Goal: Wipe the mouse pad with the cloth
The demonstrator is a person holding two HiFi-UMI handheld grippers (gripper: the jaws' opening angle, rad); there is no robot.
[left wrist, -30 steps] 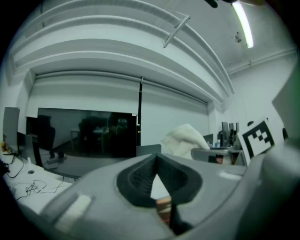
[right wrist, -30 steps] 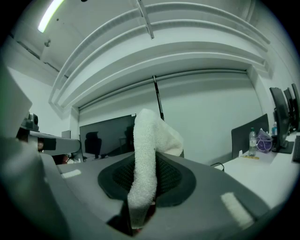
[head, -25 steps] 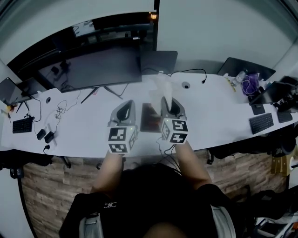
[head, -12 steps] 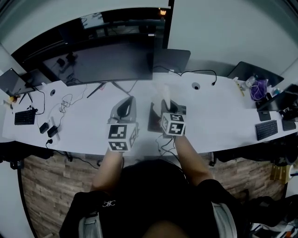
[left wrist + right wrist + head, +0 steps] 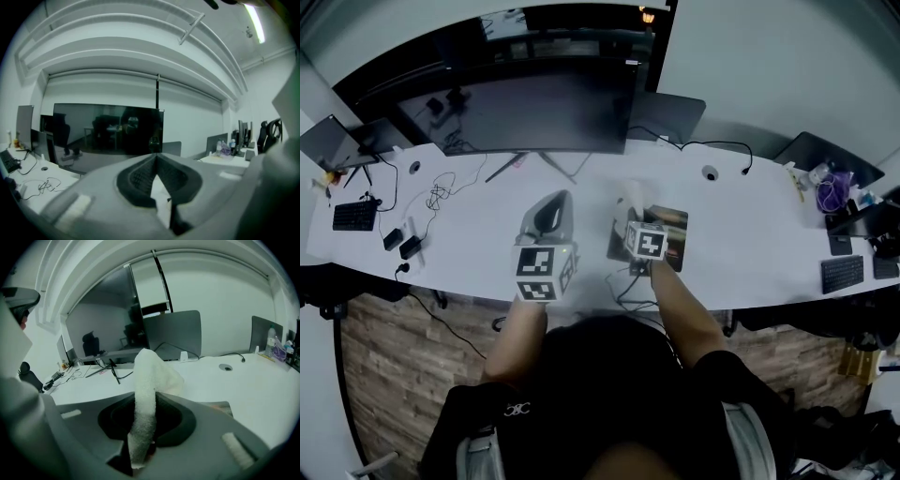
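Two grippers, one cloth, one mouse pad. The right gripper (image 5: 149, 397) has its jaws pinched on the cloth (image 5: 144, 376), with the mouse pad (image 5: 673, 239) just below them. The left gripper (image 5: 157, 158) has its jaws closed and empty, and bare desk (image 5: 478, 234) lies ahead of them.

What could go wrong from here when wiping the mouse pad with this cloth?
1. The left gripper hangs aside, shut and empty, so nothing pins the mouse pad; it may slide on the desk.
2. The right gripper pinches only a narrow band of the cloth, the rest standing loose ahead; it might pull free or bunch up mid-stroke.
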